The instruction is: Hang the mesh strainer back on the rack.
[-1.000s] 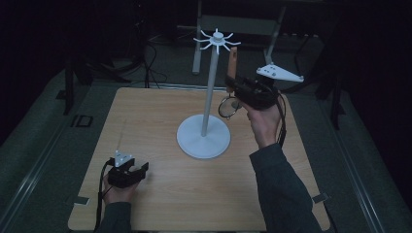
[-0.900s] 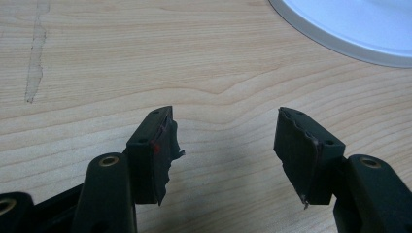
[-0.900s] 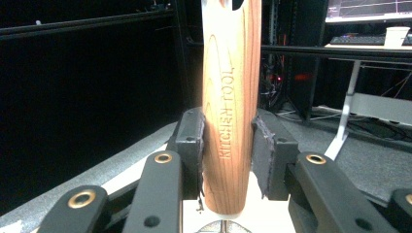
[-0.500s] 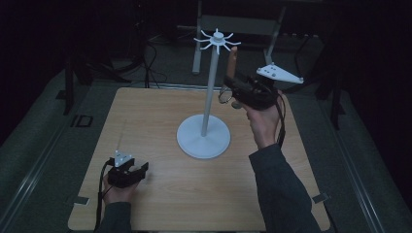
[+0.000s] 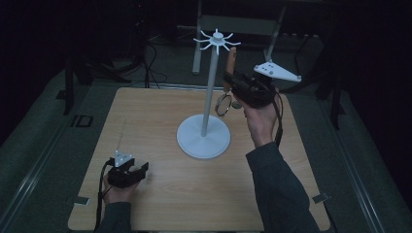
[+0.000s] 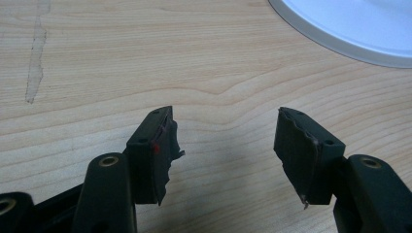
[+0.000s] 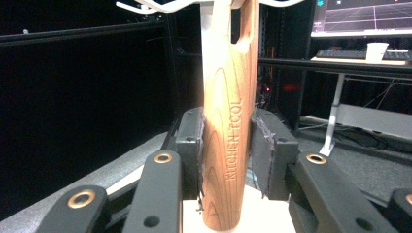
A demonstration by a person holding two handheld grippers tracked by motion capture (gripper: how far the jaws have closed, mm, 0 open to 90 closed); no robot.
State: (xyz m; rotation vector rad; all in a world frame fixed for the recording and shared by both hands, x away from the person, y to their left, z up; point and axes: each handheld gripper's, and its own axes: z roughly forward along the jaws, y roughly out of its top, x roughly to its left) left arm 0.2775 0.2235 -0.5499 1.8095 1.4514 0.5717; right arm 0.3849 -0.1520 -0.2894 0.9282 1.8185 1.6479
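High view, read from left to right: the left gripper point(image 5: 127, 172) is seen at the lower left of the frame, resting low on the wooden table point(image 5: 160, 199) in the person's left hand point(image 5: 116, 193), well apart from everything else. In the left gripper view its jaws are spread wide with nothing between them, bare wood grain lying beneath and the white rim of the stand's base point(image 6: 350, 29) cutting across the upper right corner. At the centre of the high view a white hook stand point(image 5: 209, 92) is set upright on its round base, its ring of hooks at the top. Just right of the pole, the right gripper point(image 5: 233, 80) is held raised in the right hand point(image 5: 262, 121), clamped on the wooden handle point(image 5: 231, 60) of a kitchen utensil; a round wire-rimmed head point(image 5: 224, 104) hangs below it, close to the pole. In the right gripper view the handle point(image 7: 228, 145), stamped KITCHEN TOOL, is pinched between both pads, its upper end near a white hook point(image 7: 160, 7) at the top of the frame.
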